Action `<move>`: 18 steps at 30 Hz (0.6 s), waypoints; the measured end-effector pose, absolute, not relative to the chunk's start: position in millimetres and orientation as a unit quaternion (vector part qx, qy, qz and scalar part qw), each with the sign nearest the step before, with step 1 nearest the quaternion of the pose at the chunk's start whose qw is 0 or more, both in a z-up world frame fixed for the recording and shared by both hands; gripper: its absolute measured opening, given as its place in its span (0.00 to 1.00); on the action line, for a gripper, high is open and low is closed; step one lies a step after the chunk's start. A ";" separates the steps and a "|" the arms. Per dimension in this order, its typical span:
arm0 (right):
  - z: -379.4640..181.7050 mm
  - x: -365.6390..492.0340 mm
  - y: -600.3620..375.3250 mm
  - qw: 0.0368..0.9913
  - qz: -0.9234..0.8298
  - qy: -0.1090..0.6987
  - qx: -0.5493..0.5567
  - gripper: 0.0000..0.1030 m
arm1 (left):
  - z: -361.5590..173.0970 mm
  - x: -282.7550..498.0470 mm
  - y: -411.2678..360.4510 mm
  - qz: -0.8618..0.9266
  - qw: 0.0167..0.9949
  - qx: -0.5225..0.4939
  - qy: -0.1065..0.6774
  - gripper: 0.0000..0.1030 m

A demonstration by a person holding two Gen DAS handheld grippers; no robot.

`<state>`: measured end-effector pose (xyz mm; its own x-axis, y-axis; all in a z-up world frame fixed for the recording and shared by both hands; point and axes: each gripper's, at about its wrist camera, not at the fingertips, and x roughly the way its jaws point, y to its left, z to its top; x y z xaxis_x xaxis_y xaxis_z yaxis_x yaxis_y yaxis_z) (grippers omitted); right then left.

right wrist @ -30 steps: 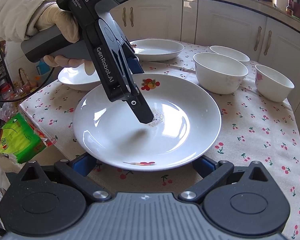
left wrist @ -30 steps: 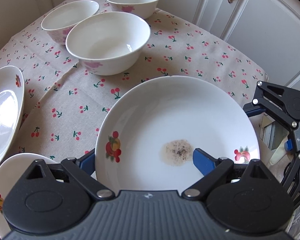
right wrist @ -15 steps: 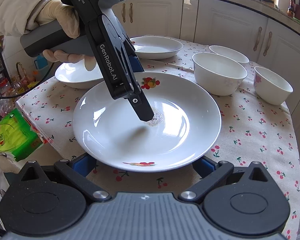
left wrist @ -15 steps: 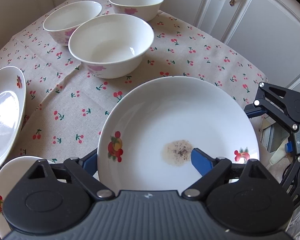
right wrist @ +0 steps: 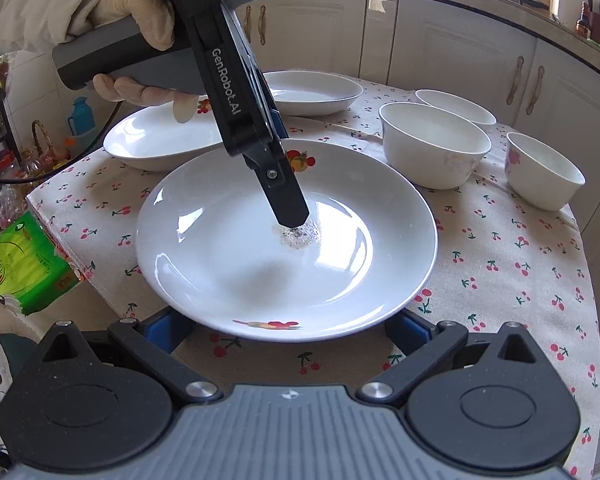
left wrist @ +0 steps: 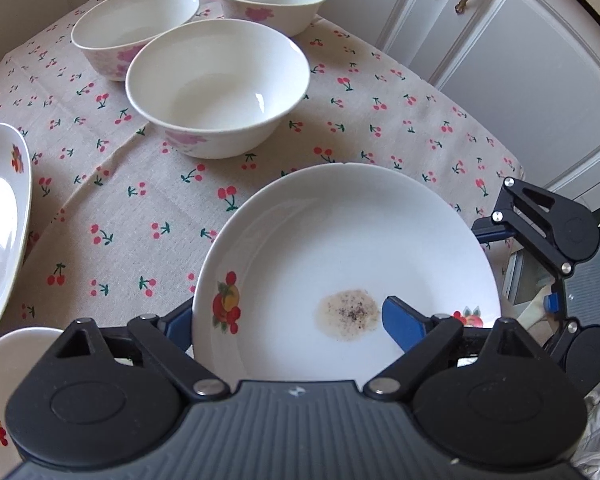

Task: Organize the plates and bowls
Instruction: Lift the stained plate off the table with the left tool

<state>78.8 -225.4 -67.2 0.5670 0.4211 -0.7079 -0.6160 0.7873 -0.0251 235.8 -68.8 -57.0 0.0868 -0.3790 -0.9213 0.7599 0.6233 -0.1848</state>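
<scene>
The left gripper (left wrist: pixel 290 320) says "GenRobot.AI". Its fingers (left wrist: pixel 404 320) were just closing round the dirty plate (left wrist: pixel 340 240), grip unclear. The right gripper (right wrist: pixel 288 328) is wide open, empty. Two more plates (right wrist: pixel 152 140) (right wrist: pixel 316 88), three bowls (right wrist: pixel 432 148) (right wrist: pixel 456 104) (right wrist: pixel 540 172).

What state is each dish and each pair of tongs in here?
Stained plate: on tablecloth, dirty at centre.
Two clean plates: unstacked, empty.
Three bowls: upright, empty, unstacked.
Left tongs: just been closing, straddling the stained plate's rim; grip unclear.
Right tongs: open, at its near rim.
</scene>
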 end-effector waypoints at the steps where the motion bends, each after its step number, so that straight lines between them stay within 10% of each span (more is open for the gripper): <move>1: -66.7 78.0 -224.7 0.875 0.296 0.356 -0.139 1.00 | -56.7 235.4 -69.4 -0.398 0.716 0.176 0.546 0.90; 18: -53.6 83.9 -224.0 0.870 0.299 0.367 -0.139 1.00 | -43.5 233.9 -59.6 -0.401 0.727 0.155 0.535 0.90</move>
